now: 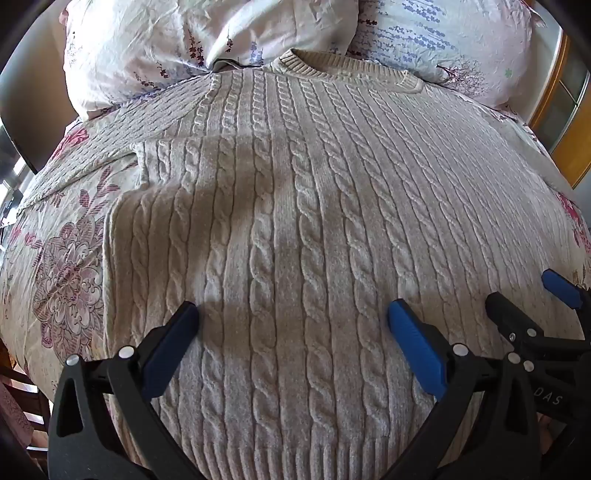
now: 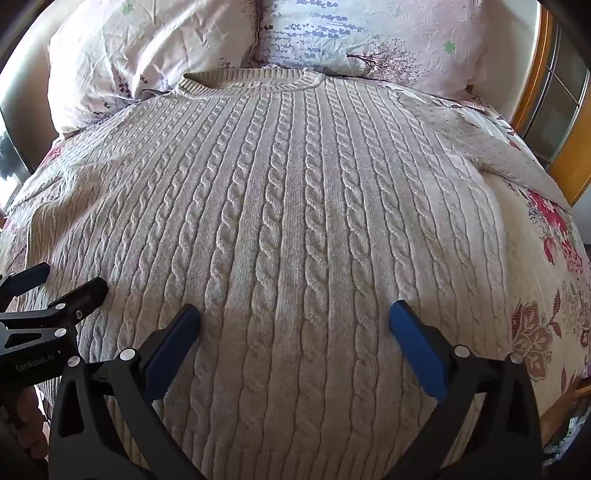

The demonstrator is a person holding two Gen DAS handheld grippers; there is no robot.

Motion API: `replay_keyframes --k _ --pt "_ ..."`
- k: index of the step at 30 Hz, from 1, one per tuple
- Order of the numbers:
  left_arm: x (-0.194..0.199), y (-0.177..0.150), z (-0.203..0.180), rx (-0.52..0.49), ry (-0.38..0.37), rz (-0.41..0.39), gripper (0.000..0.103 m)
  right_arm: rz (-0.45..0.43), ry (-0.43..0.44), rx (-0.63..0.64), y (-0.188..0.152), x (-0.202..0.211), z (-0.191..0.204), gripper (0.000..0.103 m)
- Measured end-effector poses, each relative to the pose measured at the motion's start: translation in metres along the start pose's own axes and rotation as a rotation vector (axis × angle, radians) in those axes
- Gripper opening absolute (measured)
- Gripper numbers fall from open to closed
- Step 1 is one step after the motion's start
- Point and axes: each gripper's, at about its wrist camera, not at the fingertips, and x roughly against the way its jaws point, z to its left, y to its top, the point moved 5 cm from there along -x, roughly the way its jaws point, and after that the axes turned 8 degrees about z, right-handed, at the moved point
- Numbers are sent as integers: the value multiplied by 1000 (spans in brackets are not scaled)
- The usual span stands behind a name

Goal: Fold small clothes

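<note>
Where sweater (image 1: pixel 295 221) ends, 2 pillows (image 2: pixel 332 40) crowd collar (image 2: pixel 251 83)

We're in a home bedroom: a bed with a cream bedspread printed with pink and mauve flowers (image 1: pixel 70 266), two crumpled floral-print pillows (image 2: pixel 354 40) at its head, and an orange wood-framed glass door (image 2: pixel 554 107) beside it.

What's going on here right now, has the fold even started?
A person holds two grippers over a cream cable-knit sweater spread flat on a floral bedspread, its collar toward the pillows. The left gripper and the right gripper are both open side by side above the hem end, gripping nothing. In the left wrist view one sleeve lies out to the side. No fold shows yet.
</note>
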Motion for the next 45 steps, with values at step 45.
replay_keyframes --k 45 --pt "0 0 0 1 -1 0 101 -14 -1 5 1 2 -2 102"
